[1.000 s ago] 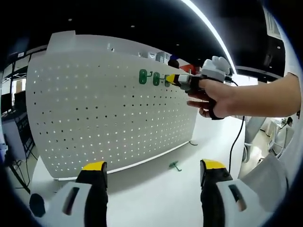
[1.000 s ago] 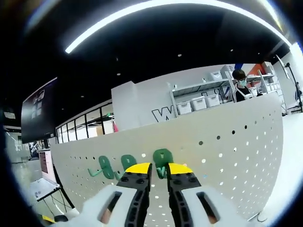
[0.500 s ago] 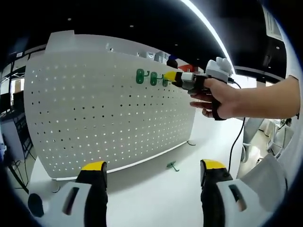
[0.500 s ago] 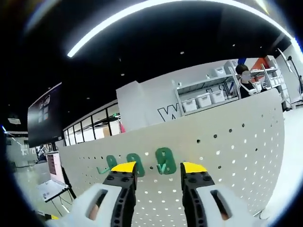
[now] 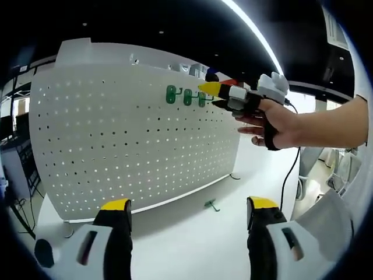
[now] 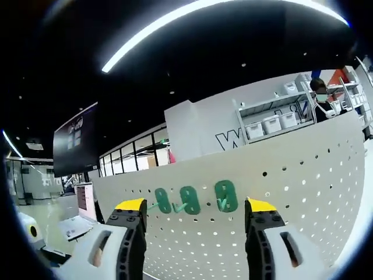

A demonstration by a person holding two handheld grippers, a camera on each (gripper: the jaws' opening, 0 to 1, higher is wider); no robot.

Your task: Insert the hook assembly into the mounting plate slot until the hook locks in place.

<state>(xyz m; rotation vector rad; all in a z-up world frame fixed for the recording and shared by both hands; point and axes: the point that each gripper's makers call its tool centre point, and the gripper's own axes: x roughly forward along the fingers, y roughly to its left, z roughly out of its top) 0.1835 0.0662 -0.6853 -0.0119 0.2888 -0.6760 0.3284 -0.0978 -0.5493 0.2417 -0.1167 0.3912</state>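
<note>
Three green hooks (image 6: 194,199) are seen on the pegboard (image 6: 303,192), just ahead of the spread right gripper (image 6: 196,205); a fourth hook (image 5: 211,205) is left on the table (image 5: 192,245) beyond the spread left gripper (image 5: 187,205).

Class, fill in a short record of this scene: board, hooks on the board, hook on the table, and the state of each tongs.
board: white pegboard, standing upright on the table
hooks on board: three green hooks in a row near the top
spare hook: one green hook lying on the table by the board's foot
left tongs: open, empty
right tongs: open, empty, in front of the hooks
</note>
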